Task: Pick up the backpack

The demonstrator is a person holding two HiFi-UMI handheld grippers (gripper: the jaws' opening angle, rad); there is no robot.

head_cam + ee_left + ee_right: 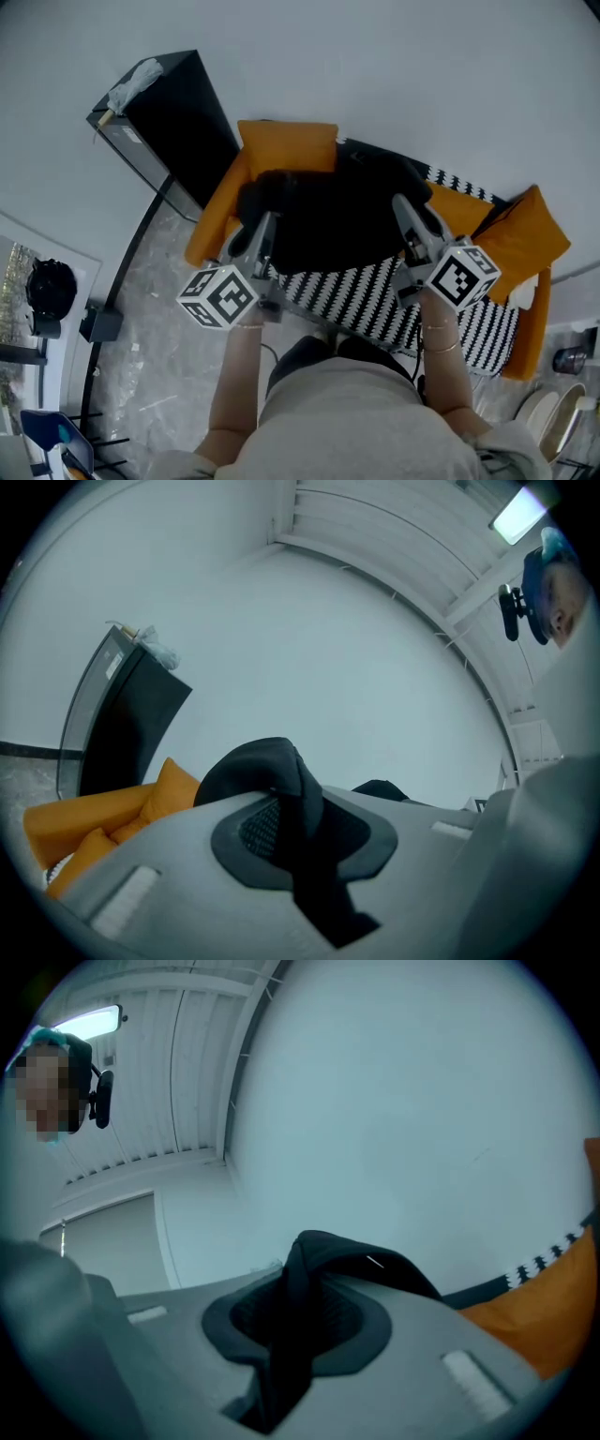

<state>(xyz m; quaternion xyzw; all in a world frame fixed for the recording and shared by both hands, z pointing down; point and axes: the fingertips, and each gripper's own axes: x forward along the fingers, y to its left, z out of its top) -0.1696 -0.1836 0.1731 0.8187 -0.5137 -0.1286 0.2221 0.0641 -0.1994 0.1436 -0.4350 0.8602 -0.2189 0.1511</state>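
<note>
1. Left gripper [260, 239]: jaws narrow, clamped on a black fabric fold of the backpack [328, 220].
2. Right gripper [412, 230]: same, pinching backpack fabric.
3. Backpack at frame centre, slung between both grippers, over the orange sofa [286, 145] and striped throw [375, 286].

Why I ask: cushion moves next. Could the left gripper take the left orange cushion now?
Probably not: the left gripper is shut on the backpack, so it cannot grasp the cushion.

Backpack [328, 225] over sofa [286, 148], cabinet [178, 122] left (by wall)
</note>
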